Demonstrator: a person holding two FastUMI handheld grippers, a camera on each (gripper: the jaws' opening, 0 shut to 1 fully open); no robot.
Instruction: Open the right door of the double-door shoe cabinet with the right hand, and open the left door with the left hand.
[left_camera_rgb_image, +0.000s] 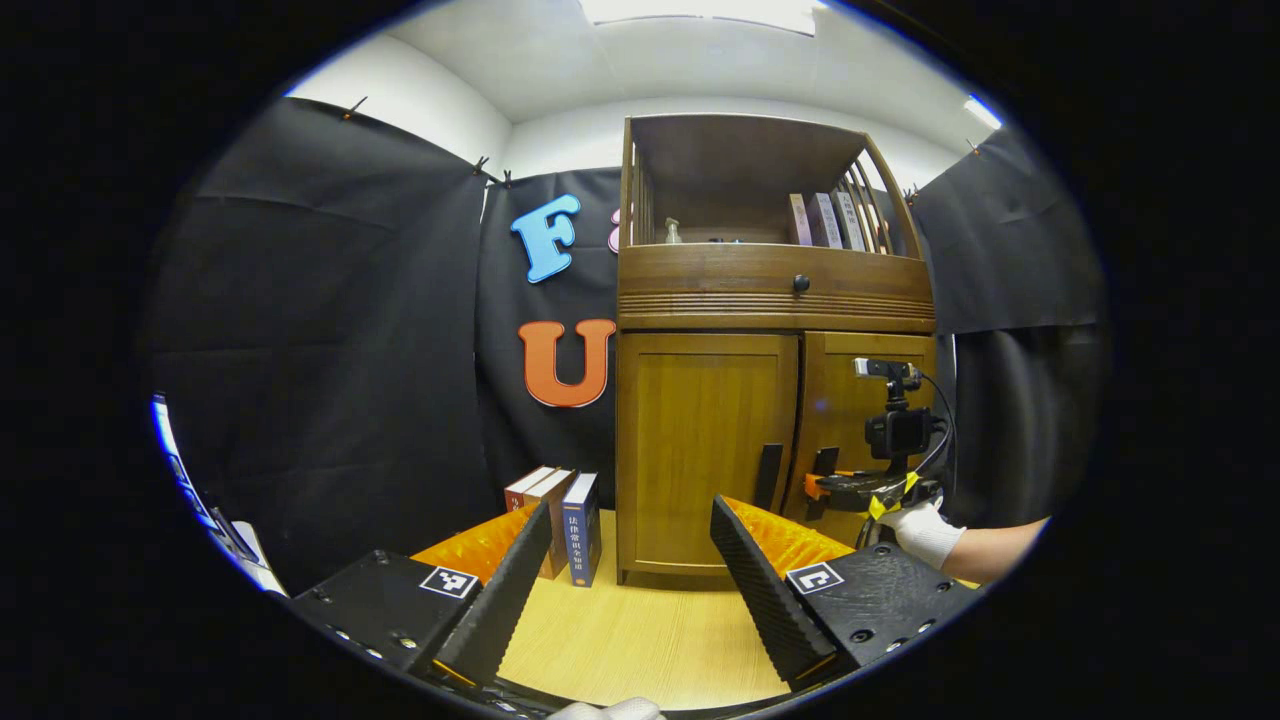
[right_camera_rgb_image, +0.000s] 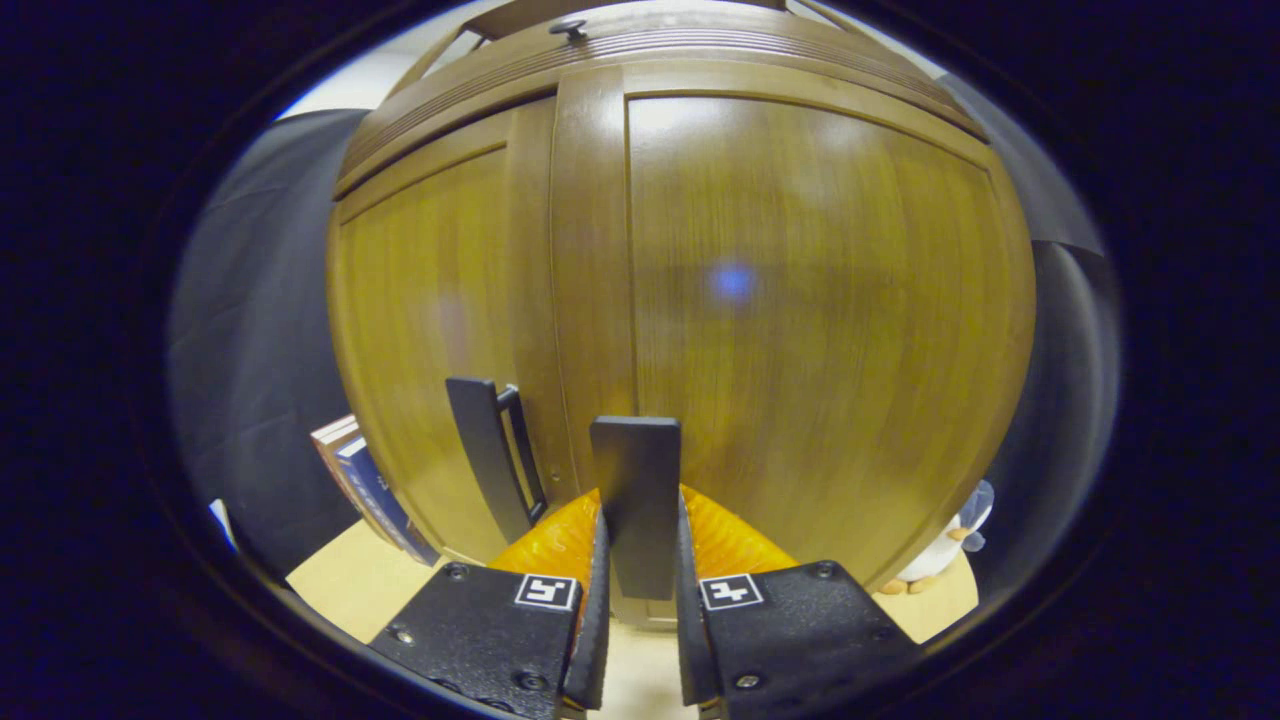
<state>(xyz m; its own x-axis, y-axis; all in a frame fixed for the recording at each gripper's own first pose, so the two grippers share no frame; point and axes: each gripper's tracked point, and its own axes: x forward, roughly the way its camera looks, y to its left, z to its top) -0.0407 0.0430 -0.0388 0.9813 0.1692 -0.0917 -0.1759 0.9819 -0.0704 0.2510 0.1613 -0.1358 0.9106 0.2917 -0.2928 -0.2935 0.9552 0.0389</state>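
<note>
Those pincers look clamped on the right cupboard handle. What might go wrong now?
The right gripper pinches the right door's handle by a narrow strip, so it might slip off when pulled. The left gripper waits open, close to the cabinet; the swinging right door could perhaps brush it. The books beside the cabinet may block the left door later.
</note>
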